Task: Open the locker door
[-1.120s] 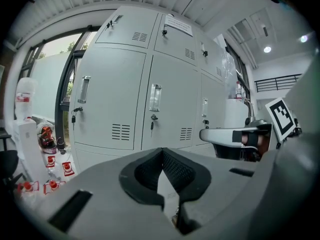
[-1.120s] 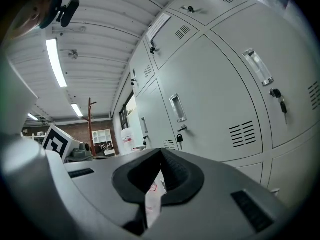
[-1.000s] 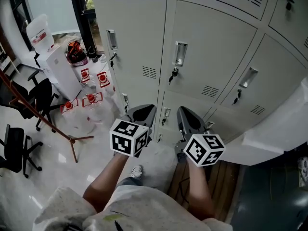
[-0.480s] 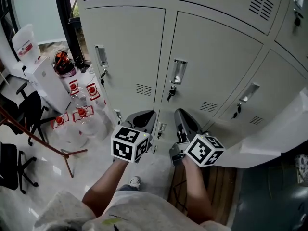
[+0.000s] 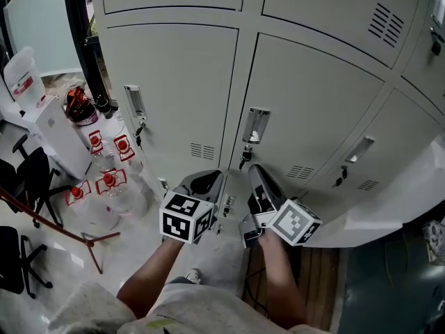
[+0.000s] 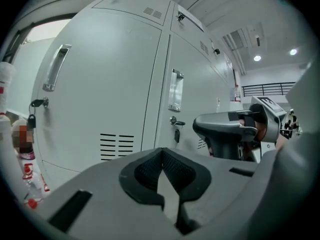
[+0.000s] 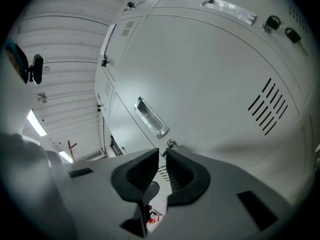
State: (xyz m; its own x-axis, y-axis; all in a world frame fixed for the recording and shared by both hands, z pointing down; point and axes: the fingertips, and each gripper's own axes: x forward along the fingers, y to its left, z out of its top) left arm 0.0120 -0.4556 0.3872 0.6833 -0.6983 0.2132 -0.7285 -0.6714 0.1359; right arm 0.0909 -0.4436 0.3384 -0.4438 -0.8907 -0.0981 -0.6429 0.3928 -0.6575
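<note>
Right tool [image 5: 253, 170] shifted left, jaws opening narrowly, empty; left tool [image 5: 208, 179] closed; locker door [image 5: 316, 99] handle [image 5: 257, 125] upright

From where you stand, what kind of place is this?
Probably a locker area in an office or workshop: grey metal lockers with keyed locks, large water bottles beside them, black office chairs.

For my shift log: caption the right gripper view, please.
Right tongs, empty and opening, point at a closed locker door with recessed handle and lock.

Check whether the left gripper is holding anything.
No, the left gripper has its jaws shut together with nothing between them.
</note>
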